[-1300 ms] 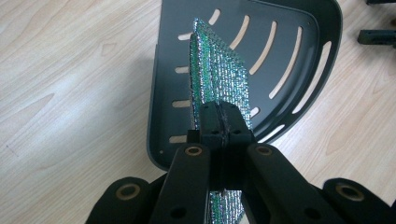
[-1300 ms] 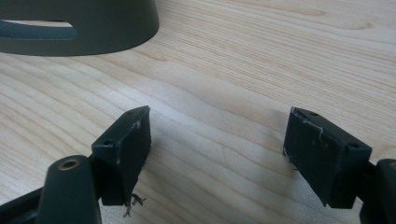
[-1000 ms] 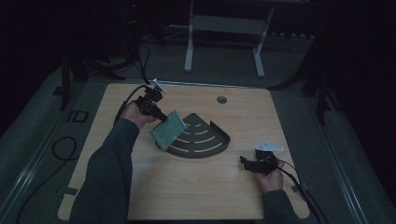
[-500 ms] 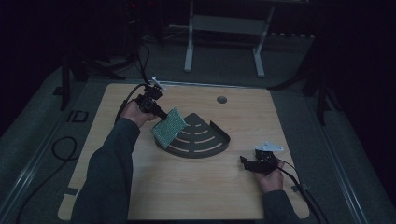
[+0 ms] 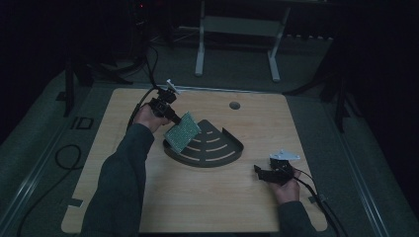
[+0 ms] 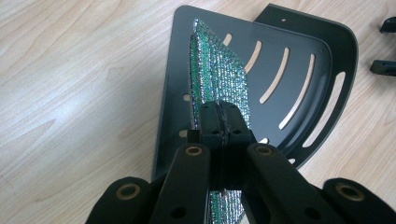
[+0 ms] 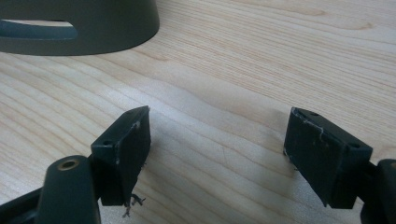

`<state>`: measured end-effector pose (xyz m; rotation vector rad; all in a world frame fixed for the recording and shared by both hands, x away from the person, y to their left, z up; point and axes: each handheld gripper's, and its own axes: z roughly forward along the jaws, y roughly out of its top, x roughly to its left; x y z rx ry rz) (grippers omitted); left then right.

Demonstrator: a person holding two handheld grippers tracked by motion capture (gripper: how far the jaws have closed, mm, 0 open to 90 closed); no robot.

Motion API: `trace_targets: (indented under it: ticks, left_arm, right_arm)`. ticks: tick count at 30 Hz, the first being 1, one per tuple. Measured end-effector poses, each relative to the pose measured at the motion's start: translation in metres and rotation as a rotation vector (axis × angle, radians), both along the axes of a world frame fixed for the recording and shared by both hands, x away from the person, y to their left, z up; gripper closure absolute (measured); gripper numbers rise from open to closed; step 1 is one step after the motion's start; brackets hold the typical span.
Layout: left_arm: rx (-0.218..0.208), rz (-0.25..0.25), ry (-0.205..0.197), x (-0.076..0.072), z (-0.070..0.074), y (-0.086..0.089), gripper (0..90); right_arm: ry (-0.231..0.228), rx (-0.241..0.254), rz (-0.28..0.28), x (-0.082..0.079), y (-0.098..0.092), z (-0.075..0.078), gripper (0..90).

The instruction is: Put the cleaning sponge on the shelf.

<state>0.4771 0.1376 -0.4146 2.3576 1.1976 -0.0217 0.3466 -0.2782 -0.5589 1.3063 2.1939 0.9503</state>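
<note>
Green mesh pad (image 5: 182, 131) is clamped in my left gripper (image 5: 170, 114), jaws pinched tight on its near edge, nothing else in them. Pad hangs tilted, far end down over the left side of the dark slotted corner tray (image 5: 232, 148); in the left gripper view the green mesh pad (image 6: 219, 74) sits edge-on above the tray floor (image 6: 299, 70), can't tell if its tip touches. I read the edge grip as deliberate: keeps the flat face free so the pad can be laid down onto the slots. Tray sits mid-table (image 5: 197, 207), curved wall toward me, so I come in from the open straight side. Right gripper (image 5: 264, 173) rests near the table's front right, well apart from the tray, jaws wide open and empty; right gripper view shows bare wood between the pads (image 7: 128, 154), tray wall (image 7: 93, 28) ahead. Looks parked to stay out of the way
</note>
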Motion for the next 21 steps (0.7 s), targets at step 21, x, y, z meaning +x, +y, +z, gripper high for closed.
trace_targets:
  ticks: [21]
  left_arm:
    - [0.087,-0.013,-0.011,0.012,-0.026,-0.008,90.0]
  right_arm:
    - [0.0,0.0,0.001,0.0,0.0,0.0,22.2]
